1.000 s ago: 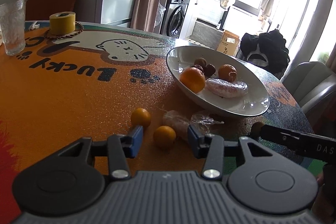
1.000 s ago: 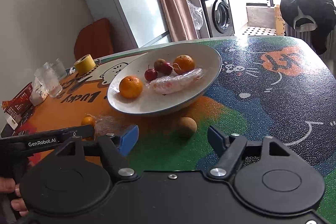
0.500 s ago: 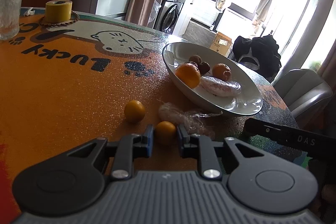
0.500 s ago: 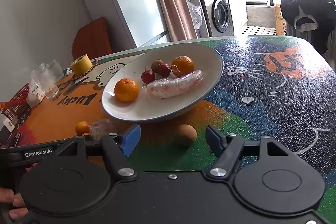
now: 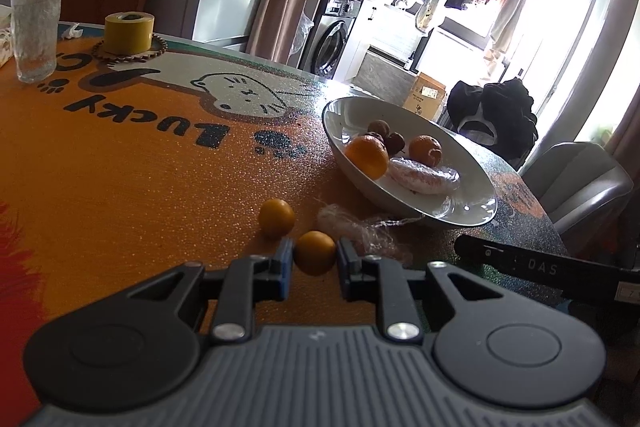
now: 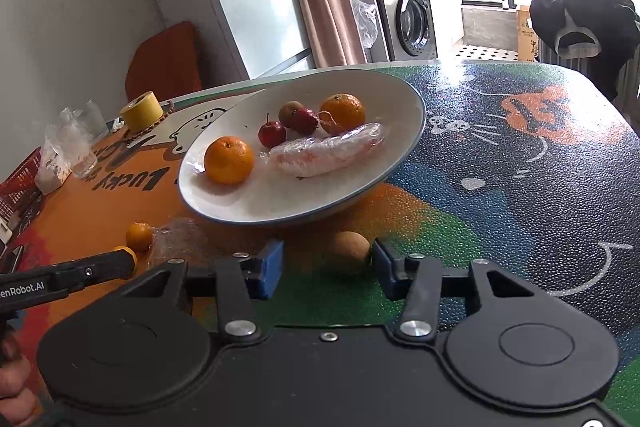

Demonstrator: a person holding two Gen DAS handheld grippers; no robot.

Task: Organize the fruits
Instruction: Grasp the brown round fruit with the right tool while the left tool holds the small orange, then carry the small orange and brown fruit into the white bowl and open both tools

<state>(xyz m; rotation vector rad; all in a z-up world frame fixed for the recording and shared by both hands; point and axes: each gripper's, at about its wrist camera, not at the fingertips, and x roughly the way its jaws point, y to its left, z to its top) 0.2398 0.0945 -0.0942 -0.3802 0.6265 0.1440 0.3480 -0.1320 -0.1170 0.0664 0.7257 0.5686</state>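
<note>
Left gripper (image 5: 314, 261): jaws drawn narrow, both pads pressed on a small orange fruit (image 5: 315, 252) that sits low on the table between them
Right gripper (image 6: 327, 269): jaws closing around a brown round fruit (image 6: 347, 251); the right pad is at its side, the left pad stands apart from it with a gap
Second small orange fruit (image 5: 276, 218): on the table just beyond the left gripper's left finger, loose
Crumpled plastic wrap (image 5: 360, 227): on the table just right of the held fruit, between it and the bowl
Bowl (image 6: 400, 95): wide, white, with a dark rim, just beyond both grippers; the brown fruit lies close under its near edge
Bowl contents: a large orange (image 6: 229, 159) at the left, a second orange (image 6: 343, 111) at the far side, two small red fruits (image 6: 272, 133) and a brownish one beside them, and a long plastic-wrapped item (image 6: 328, 155) across the middle
Table (image 5: 120, 187): orange mat printed with a cat and the word LUCKY on the left, green, blue and dark print on the right
Far left of table: a yellow tape roll (image 5: 129, 33) on a ring of beads, and a clear glass (image 5: 35, 29) left of it
Person: a hand (image 6: 16, 387) at the lower left edge of the right wrist view, behind the left gripper's handle
</note>
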